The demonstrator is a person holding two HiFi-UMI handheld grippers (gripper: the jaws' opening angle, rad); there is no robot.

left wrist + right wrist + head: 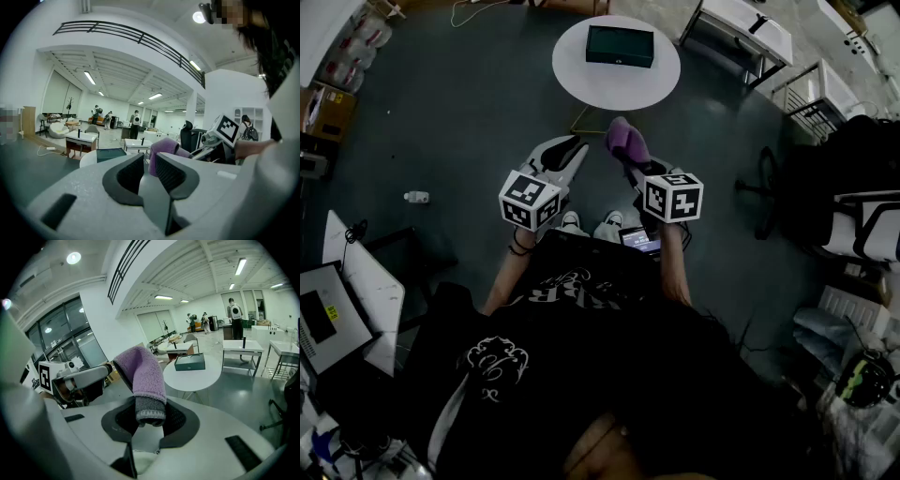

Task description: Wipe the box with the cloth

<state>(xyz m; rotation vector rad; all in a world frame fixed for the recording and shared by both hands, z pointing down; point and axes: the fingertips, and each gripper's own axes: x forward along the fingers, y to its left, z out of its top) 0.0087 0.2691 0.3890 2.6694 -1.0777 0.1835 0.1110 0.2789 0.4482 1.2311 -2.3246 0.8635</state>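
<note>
In the head view, the box [620, 46] lies on the round white counter [581, 77], well ahead of the left hand-held gripper [570, 150] and the right hand-held gripper [634, 167].

In the left gripper view, the left hand-held gripper [149, 161] has its jaws a narrow gap apart, with nothing between them.

In the right gripper view, the right hand-held gripper [150, 417] is clamped on the purple cloth [140, 373], which stands upright.

A purple cloth [626, 139] juts from the jaws of the right gripper [631, 165], level with the left gripper [573, 149] just beside it. Beyond both pairs of jaws, a dark green box [620, 46] lies on a round white table [579, 77].
</note>
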